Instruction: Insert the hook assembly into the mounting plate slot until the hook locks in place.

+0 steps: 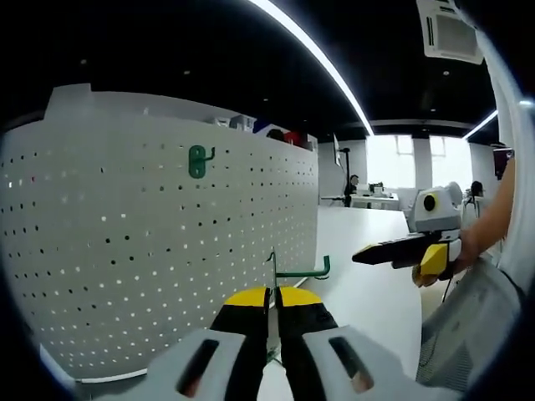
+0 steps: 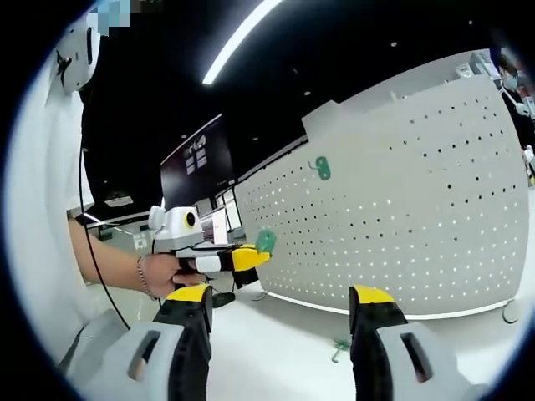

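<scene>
Green hook [image 1: 303, 272] pinched in left gripper [image 1: 273, 298] — right gripper [image 2: 280, 305] agape

Green hook [image 1: 303, 271], white perforated pegboard [image 1: 167, 259]

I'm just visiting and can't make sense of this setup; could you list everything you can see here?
pegboard: one, white, perforated, standing upright on the table.
mounted hook: one, green, already fixed high on the pegboard.
held hook: one, green, clamped in the left gripper near the pegboard.
table: one, white, under the pegboard.
small green piece: one, lying on the table; too small to identify.
left gripper: yellow and black, shut on the held hook.
right gripper: yellow and black, open, holding nothing.
</scene>
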{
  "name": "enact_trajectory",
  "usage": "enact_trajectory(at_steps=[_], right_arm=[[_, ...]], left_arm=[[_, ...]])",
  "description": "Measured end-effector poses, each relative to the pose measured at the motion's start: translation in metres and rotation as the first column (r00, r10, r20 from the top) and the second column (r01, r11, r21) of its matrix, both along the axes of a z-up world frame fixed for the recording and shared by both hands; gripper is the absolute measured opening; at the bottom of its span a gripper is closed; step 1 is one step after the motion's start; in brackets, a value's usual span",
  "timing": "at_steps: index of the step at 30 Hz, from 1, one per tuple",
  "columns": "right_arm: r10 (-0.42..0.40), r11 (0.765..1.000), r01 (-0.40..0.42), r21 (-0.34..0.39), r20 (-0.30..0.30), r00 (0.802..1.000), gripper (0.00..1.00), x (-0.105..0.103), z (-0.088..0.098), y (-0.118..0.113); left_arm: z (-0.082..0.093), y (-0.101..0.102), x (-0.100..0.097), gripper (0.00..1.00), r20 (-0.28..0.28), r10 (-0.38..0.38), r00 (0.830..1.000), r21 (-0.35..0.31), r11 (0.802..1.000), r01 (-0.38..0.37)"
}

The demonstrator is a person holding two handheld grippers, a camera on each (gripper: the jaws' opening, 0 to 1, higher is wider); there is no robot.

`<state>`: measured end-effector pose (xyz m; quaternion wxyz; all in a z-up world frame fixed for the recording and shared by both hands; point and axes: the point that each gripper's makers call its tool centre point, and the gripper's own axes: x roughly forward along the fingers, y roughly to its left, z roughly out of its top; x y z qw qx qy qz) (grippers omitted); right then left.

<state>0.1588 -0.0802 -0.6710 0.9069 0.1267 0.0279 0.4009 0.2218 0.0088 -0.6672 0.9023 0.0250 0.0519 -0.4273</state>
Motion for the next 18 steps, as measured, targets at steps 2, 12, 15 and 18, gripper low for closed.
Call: enact_trajectory(at_steps=[2, 12, 15, 18], right_arm=[[0.005, 1.000, -0.005, 0.003, -0.002, 1.000, 0.66, 0.001, 0.000, 0.004], [0.028, 0.999, -0.028, 0.015, 0.001, 1.000, 0.66, 0.009, 0.004, 0.021], [0.034, 0.999, -0.034, 0.019, 0.002, 0.999, 0.65, 0.010, 0.008, 0.026], [0.036, 0.999, -0.036, 0.037, 0.001, 0.999, 0.65, 0.013, 0.011, 0.029]], left_arm=[[0.000, -0.001, 0.000, 0.03, -0.001, -0.001, 1.000, 0.002, 1.000, 0.001], [0.001, -0.003, -0.003, 0.03, 0.000, 0.003, 1.000, -0.001, 1.000, -0.003], [0.000, -0.003, -0.003, 0.03, -0.002, 0.005, 1.000, -0.003, 1.000, -0.005], [0.000, -0.003, -0.004, 0.03, -0.002, 0.004, 1.000, -0.003, 1.000, -0.004]])
